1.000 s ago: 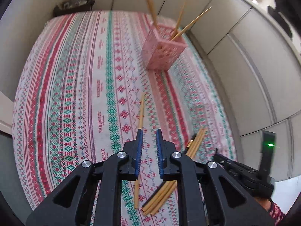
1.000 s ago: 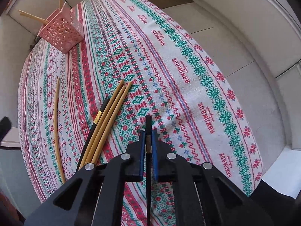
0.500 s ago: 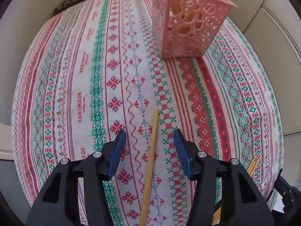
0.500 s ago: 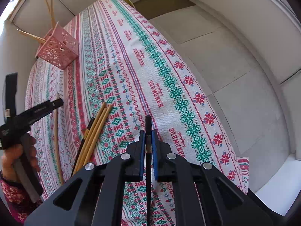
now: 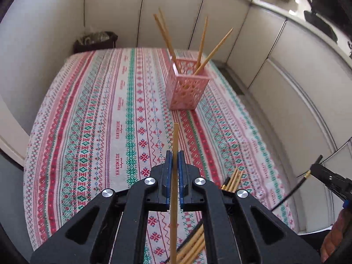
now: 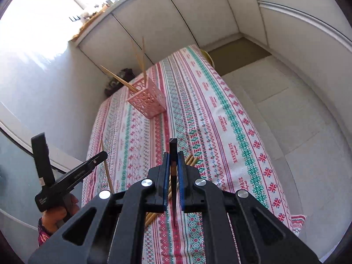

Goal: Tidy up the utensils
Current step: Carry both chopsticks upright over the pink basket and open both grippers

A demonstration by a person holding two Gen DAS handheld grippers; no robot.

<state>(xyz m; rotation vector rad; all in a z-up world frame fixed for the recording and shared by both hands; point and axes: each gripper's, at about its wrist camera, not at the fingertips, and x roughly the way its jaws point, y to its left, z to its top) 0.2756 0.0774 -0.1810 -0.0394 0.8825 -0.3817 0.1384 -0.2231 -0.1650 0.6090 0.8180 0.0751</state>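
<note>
Left gripper: blue-padded fingers pinched tight on a bamboo chopstick, which runs straight through the grip toward 12 o'clock, raised off the cloth.
Right gripper: fingers clamped on a black chopstick, its square end poking out at 12 o'clock and its thin tip trailing back under the tool.
Pink holder: a perforated square basket standing upright on the worktop at 12 o'clock from the left gripper, well apart from it; from the right wrist it sits at 11 o'clock.
Chopsticks in holder: four bamboo sticks leaning outward at different angles.
Loose chopsticks: a bamboo bundle lying on the cloth at 4 o'clock of the left gripper, partly hidden by its body, with a dark one alongside.
Worktop: covered by a red, green and white patterned tablecloth with "HANDMADE" lettering.
Surroundings: pale cabinet doors beyond the cloth.
</note>
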